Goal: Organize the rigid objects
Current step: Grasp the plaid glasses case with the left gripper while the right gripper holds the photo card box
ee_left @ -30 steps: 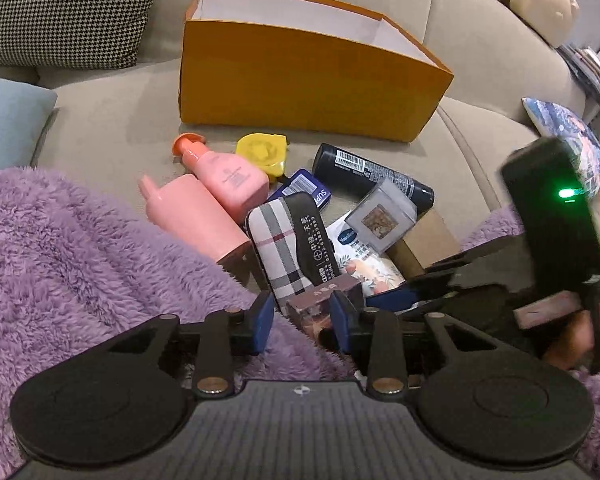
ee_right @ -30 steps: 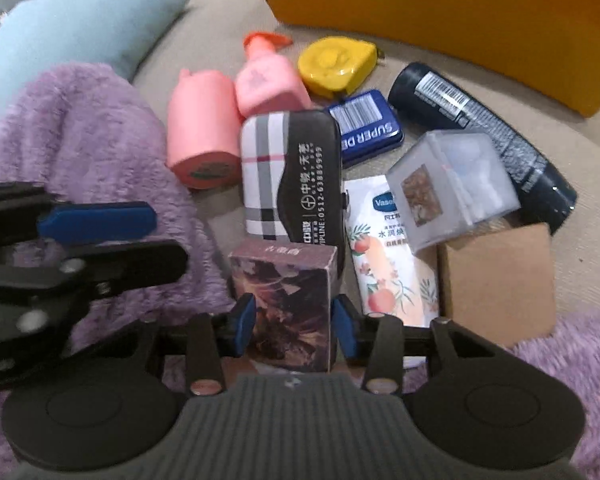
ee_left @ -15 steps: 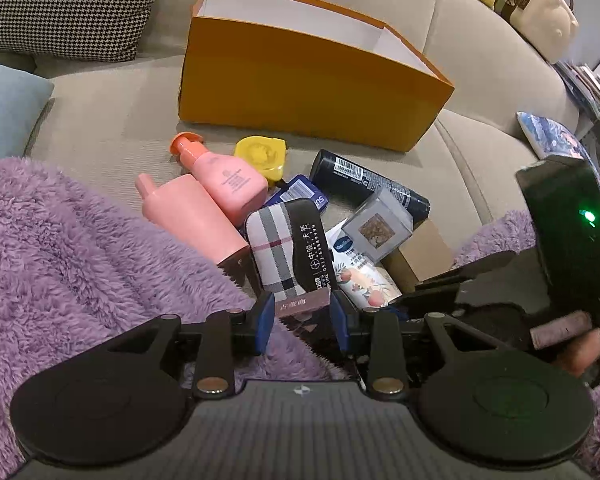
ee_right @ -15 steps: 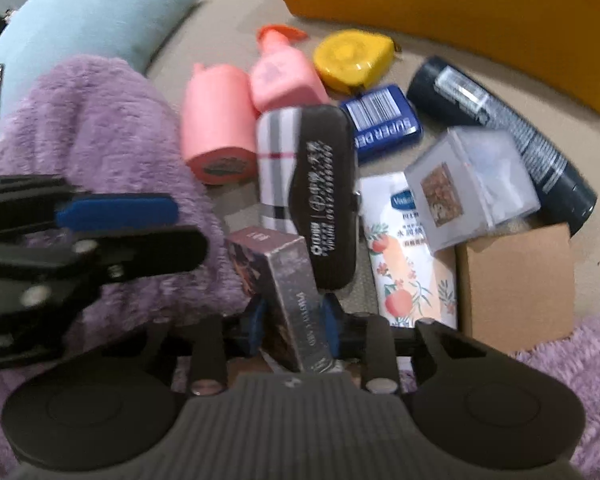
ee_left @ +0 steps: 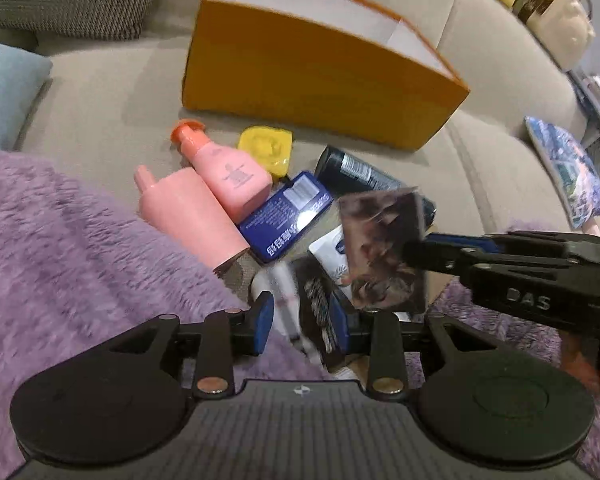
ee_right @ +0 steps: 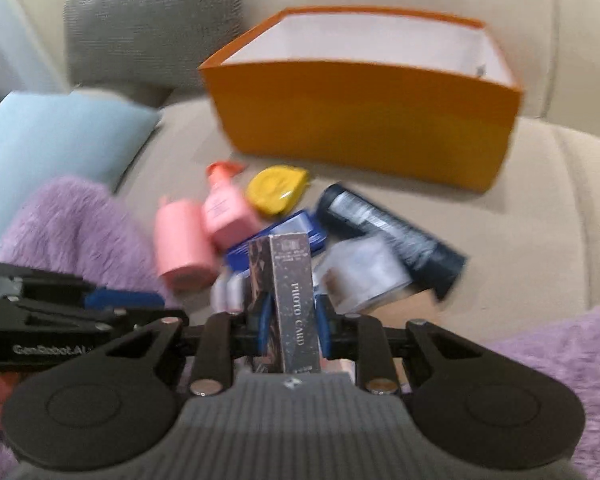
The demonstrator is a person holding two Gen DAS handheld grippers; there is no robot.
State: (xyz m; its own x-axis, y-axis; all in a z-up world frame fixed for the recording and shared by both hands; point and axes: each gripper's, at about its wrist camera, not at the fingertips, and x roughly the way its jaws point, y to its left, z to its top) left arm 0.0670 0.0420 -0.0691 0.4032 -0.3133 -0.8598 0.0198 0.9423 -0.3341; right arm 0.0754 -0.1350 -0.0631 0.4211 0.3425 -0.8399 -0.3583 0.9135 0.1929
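Right gripper (ee_right: pixel 291 326), nearest in the right wrist view: its blue-padded fingers (ee_right: pixel 265 318) have just been closing and now clamp the narrow sides of the photo card box (ee_right: pixel 288 304), a slim dark carton. Gripping across the thin dimension leaves the long axis pointing ahead toward the container, which probably suits dropping it in end first. In the left wrist view the same box (ee_left: pixel 384 248) hangs clear of the heap at mid right, so it is carried, not resting on the sofa. The gripper is pitched steeply downward and angled toward the far box.

Left gripper (ee_left: pixel 302 322): its fingers (ee_left: pixel 262 320) stand partly apart, low over the near edge of the heap. A plaid case (ee_left: pixel 316 312) lies blurred between them; whether the pads press on it cannot be told.

Middle distance: the remaining items lie jumbled and touching on the sofa seat (ee_right: pixel 520 220), between two folds of purple blanket (ee_left: pixel 80 260). From left to right, two pink bottles (ee_right: pixel 204 236), a yellow tape measure (ee_right: pixel 278 190), a blue tin (ee_left: pixel 286 216) and a dark tube (ee_right: pixel 388 236).

Far: the orange box (ee_right: pixel 364 120) stands open-topped against the sofa back, white interior apparently empty, evidently the destination.
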